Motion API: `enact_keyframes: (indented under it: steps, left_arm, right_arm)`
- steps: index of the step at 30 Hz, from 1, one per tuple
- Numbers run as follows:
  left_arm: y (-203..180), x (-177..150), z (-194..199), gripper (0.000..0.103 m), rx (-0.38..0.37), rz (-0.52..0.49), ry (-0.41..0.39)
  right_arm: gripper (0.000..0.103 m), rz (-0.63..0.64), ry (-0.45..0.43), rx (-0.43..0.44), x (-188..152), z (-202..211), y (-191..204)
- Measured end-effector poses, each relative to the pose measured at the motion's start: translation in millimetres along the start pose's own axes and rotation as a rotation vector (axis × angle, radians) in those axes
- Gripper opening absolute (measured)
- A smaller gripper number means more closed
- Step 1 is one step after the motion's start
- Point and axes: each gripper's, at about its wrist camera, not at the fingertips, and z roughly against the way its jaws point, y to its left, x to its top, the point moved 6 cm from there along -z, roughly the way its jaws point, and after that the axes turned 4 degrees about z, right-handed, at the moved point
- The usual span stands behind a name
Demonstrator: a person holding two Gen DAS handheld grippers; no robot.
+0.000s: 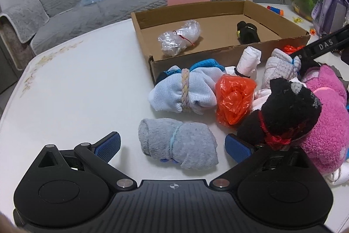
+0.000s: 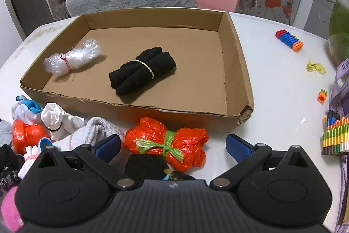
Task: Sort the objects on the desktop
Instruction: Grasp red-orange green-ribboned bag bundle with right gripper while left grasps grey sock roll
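Beside the cardboard box [image 2: 135, 107], right gripper [image 2: 173, 145] is hovering released over orange bag bundle [image 2: 166, 145]; slippery plastic risking slipping out.

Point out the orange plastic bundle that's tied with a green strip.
The orange bundle between the right gripper's open fingers, by the cardboard box; the other orange bundle shows no green tie.

Matt cardboard box [image 2: 130, 106] — glossy white table [image 1: 76, 84] — crinkled orange plastic bundle [image 2: 168, 145].
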Motion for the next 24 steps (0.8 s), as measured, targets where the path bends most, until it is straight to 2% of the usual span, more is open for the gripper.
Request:
enact_keyframes:
  steps: [9,11,14,16,17,24]
  left_arm:
    - [0,4,-3,0.098,0.001,-0.002,0.005]
    - [3,5,-5,0.095,-0.016,0.021,0.02]
    - [7,6,-5,0.084,-0.052,0.06,0.039]
    - [8,7,-4,0.078,-0.056,0.07,0.035]
    - [9,7,-3,0.074,-0.051,0.069,0.032]
    - [9,6,0,0.072,-0.02,0.057,0.029]
  right_arm:
    - [0.101,-0.017,0.014,-0.004,1,-4,0]
    - [0.097,-0.016,0.005,0.001,2,-2,0]
    - [0.09,-0.01,0.003,0.01,4,-2,0]
    - [0.079,-0.013,0.004,0.019,4,-2,0]
    - [0.076,-0.014,0.004,0.023,4,-2,0]
    - [0.071,-0.017,0.0,0.044,5,-1,-1]
